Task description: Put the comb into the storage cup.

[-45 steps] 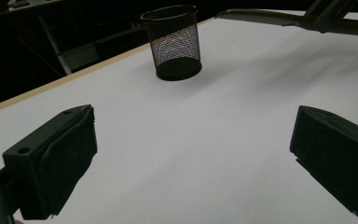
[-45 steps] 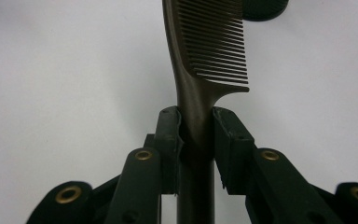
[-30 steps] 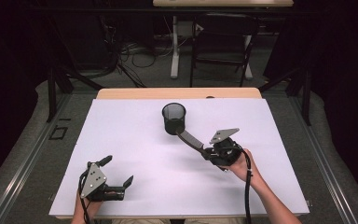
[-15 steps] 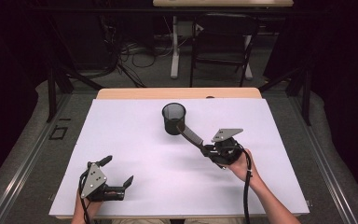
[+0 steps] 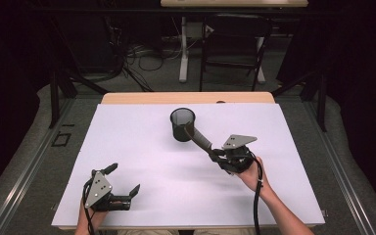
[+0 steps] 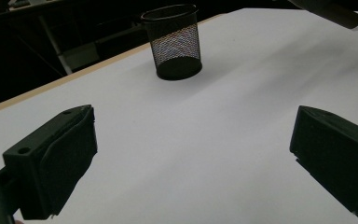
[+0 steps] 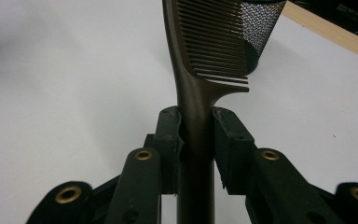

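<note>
Right gripper [image 5: 214,152] clamps a comb [image 7: 205,70] (teeth toward the cup [image 5: 182,124] at 11 o'clock); left gripper [image 5: 123,180] gapes wide.

We see a black wire-mesh metal cup [image 5: 182,124], finely perforated, standing on a matt white paper-like sheet [image 5: 142,147] over a pale wooden table [image 5: 186,98]. The dark brown plastic comb [image 7: 205,51] looks smooth with a faint sheen.

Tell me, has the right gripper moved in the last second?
Yes, slightly. In the high view the right gripper, shut on the comb, sits a little right of and nearer to the person than before, judged against the mesh cup, which stayed put.
</note>
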Available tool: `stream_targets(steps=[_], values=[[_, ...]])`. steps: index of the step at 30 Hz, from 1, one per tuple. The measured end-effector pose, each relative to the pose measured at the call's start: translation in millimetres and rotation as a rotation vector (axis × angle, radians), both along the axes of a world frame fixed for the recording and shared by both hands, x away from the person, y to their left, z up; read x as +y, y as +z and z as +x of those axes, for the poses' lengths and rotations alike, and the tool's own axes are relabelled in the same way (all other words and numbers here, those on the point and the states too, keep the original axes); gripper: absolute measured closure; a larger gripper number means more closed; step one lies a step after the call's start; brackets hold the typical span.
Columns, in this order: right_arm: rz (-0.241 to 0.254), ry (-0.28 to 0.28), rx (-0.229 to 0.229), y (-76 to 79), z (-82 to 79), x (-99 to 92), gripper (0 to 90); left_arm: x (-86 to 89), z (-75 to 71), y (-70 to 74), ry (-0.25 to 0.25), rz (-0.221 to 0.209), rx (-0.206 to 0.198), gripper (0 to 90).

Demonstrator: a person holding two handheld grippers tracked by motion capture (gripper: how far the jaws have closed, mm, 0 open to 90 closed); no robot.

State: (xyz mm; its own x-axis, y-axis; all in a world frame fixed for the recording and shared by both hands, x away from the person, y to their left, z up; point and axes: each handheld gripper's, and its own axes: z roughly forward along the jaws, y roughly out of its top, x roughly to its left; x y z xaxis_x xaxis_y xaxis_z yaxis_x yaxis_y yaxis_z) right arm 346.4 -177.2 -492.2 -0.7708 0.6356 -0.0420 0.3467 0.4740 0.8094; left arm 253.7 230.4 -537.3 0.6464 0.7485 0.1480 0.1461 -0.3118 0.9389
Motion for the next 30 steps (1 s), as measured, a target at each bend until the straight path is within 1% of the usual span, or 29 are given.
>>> stream_targets(steps=[2, 5, 12, 15, 19, 30], values=[[0.004, -0.005, -0.008, 0.0, -0.2, 0.2, 72.8, -0.1, -0.1, 0.1, -0.001, 0.001, -0.001, 0.8], [0.024, -0.014, -0.012, 0.0, -0.4, 0.4, 72.8, -0.1, -0.3, 0.2, 0.001, 0.002, -0.002, 0.8], [0.059, -0.037, -0.041, 1.8, -0.7, -0.5, 72.8, 0.5, -0.3, 0.6, 0.001, 0.001, -0.003, 0.8], [0.069, -0.042, -0.045, 1.6, 0.2, -0.6, 72.8, 0.2, -0.5, 0.7, -0.001, 0.001, -0.003, 0.8], [0.071, -0.047, -0.053, 1.3, 1.6, 0.0, 72.8, 0.0, -0.3, 0.5, -0.002, 0.001, -0.002, 0.8], [0.107, -0.063, -0.095, 6.1, 1.0, 1.1, 72.8, -0.5, -0.2, 0.3, -0.002, 0.001, -0.002, 0.8]])
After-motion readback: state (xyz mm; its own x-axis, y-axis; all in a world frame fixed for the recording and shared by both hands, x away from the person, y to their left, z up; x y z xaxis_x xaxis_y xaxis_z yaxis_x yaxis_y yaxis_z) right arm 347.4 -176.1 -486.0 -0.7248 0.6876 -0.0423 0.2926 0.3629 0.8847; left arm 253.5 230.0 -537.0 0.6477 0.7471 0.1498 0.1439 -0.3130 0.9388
